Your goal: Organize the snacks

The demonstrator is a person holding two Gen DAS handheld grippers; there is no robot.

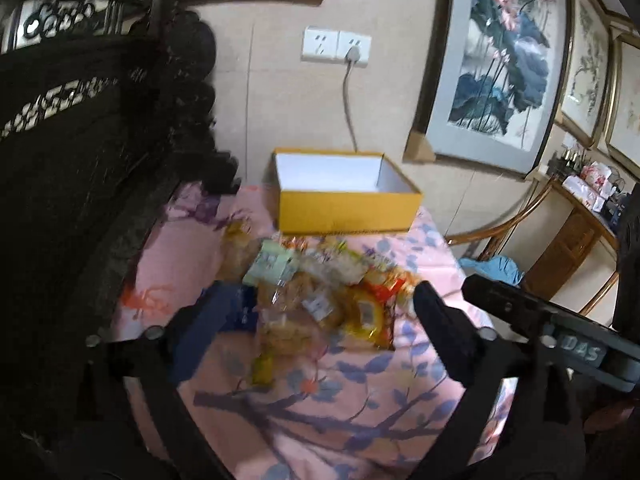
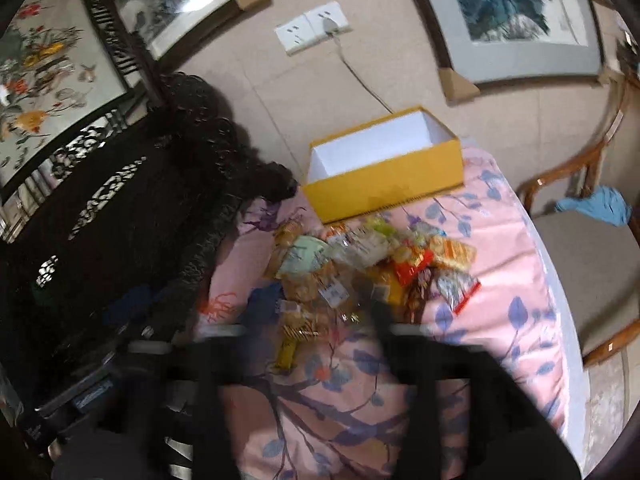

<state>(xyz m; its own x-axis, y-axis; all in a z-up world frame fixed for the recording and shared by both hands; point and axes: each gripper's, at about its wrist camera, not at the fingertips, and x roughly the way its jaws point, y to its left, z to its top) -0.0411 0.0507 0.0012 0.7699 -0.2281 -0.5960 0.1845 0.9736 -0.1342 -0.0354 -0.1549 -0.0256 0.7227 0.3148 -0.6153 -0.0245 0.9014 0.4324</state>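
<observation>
both claws spread wide, empty: left claw, right claw. snack pile on pink cloth surface, before empty yellow box. best to single out one edge packet, pinch squarely.

Snack pile on table, open box behind it, chair right

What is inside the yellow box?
Nothing that shows: the yellow box has bare white walls and floor in both views. Its near wall hides the front strip of floor. The snacks lie outside it.
</observation>
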